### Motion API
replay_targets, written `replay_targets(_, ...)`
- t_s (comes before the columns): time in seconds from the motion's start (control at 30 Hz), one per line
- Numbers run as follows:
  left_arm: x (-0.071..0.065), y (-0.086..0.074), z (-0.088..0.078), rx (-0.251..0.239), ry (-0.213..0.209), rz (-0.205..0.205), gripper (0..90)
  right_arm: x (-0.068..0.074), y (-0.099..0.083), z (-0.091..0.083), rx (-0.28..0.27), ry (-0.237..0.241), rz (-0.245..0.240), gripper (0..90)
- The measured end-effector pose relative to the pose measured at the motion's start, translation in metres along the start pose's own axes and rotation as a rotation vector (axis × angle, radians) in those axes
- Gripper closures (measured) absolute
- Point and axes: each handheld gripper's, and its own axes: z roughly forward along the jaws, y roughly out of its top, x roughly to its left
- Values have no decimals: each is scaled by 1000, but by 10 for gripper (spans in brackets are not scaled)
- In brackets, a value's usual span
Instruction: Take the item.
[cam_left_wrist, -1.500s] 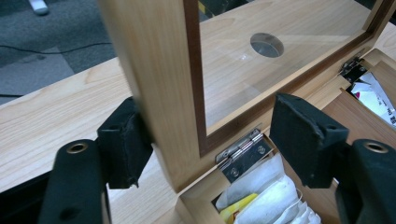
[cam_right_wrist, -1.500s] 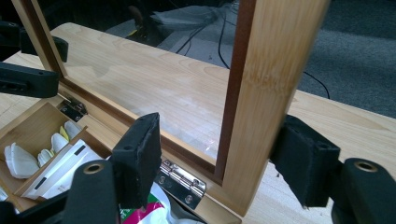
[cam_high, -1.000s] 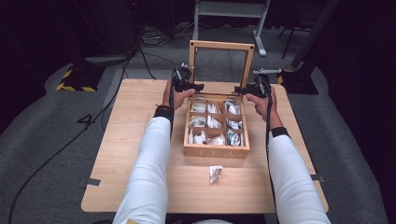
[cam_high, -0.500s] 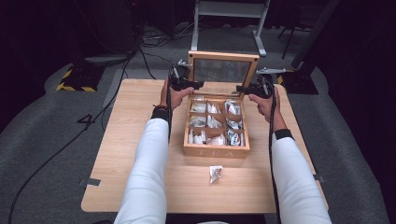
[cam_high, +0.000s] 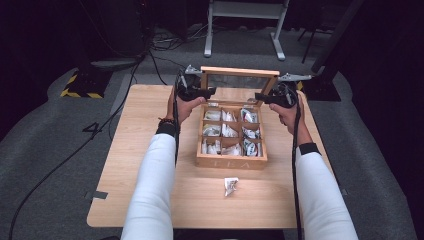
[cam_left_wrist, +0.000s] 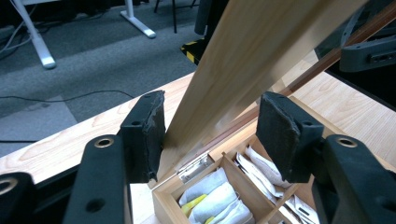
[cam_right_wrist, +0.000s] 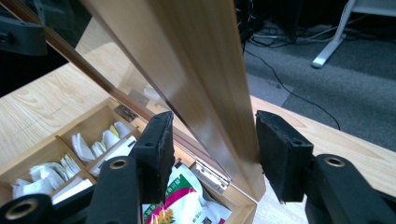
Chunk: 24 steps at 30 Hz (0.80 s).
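A pale wooden table (cam_high: 150, 200) in a dark room carries the compartmented wooden tea box (cam_high: 230, 161). Its glass-paned wooden lid (cam_high: 240, 71) stands roughly upright, so lowering it likely remains. The left gripper (cam_high: 207, 91) and right gripper (cam_high: 260, 96) straddle the lid's side rails; their jaws have just been closing and seemingly are not yet clamped. The gripper views reveal a metal hinge (cam_right_wrist: 210, 172); the high view shows a loose white sachet (cam_high: 230, 186).

A compartmented box (cam_high: 231, 161) sits near the middle of the counter (cam_high: 135, 165), its hinged lid (cam_high: 239, 71) raised at the far edge. Packets (cam_high: 223, 131) lie in its compartments, and one loose packet (cam_high: 230, 186) rests on the counter just in front of the box. The left gripper (cam_high: 211, 90) is at the lid's left edge and the right gripper (cam_high: 257, 96) at its right edge, each with the lid's side rail between its jaws.
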Motion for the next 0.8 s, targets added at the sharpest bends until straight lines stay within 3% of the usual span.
replay_targets(0.27, -8, 2, -19, 2, -8, 31, 458, 8, 6, -14, 2, 19, -20, 473)
replay_targets(0.37, -11, 2, -24, 16, -14, 61, 464, 14, 9, -21, -4, 35, -53, 470)
replay_targets(0.5, -14, 1, -28, 0, -16, 61, 464, 20, 14, -30, -35, 54, -62, 454)
replay_targets(0.63, -14, 0, -32, -3, -30, 59, 467, 24, 15, -32, -30, 52, -78, 449)
replay_targets(0.8, -16, -1, -39, 25, -25, 65, 483, 25, 12, -35, -25, 66, -77, 428)
